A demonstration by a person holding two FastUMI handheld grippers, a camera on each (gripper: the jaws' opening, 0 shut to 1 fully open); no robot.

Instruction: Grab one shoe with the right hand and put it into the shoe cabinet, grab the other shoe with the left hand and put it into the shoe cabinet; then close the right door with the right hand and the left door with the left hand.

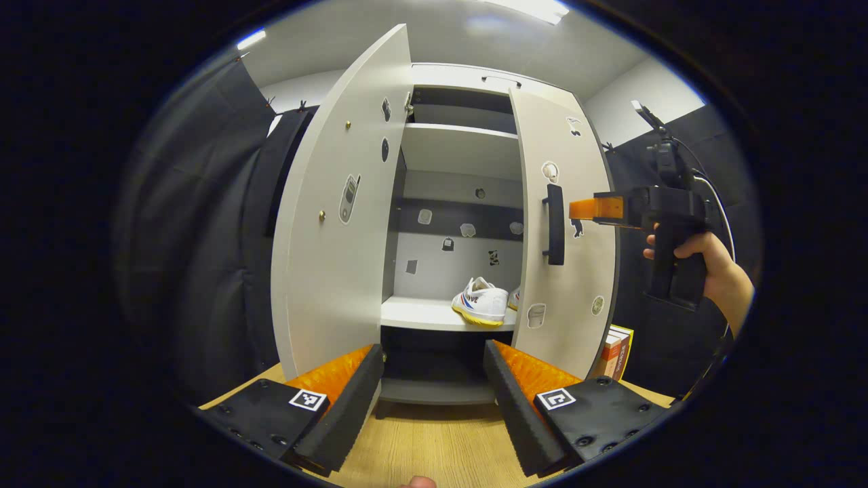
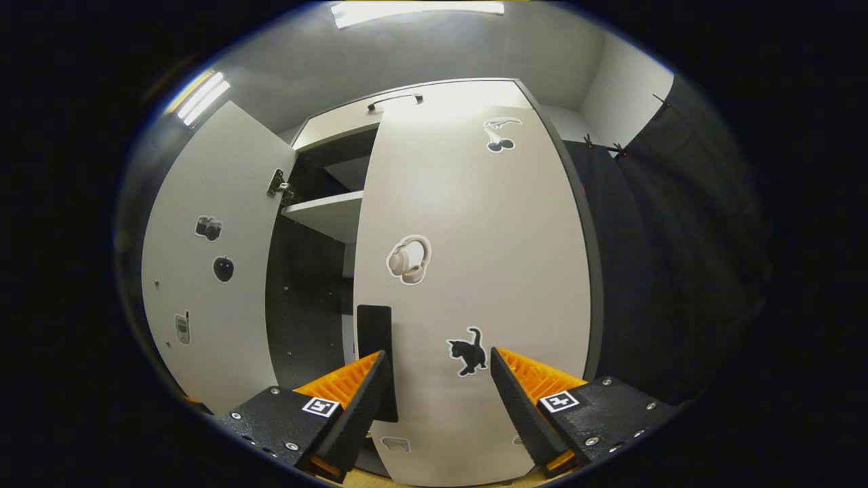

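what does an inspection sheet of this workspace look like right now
surface: wooden table top under the cabinet, bare in front
job's things: white shoes on a shelf inside the shoe cabinet; left door wide open; right door partly closed, with a dark handle
clutter: books beside the cabinet
grippers: right gripper against the right door's face near the handle, fingers apart; left gripper open, back from the cabinet
cables: cable running from the right gripper
surroundings: black cloth wall, ceiling lights
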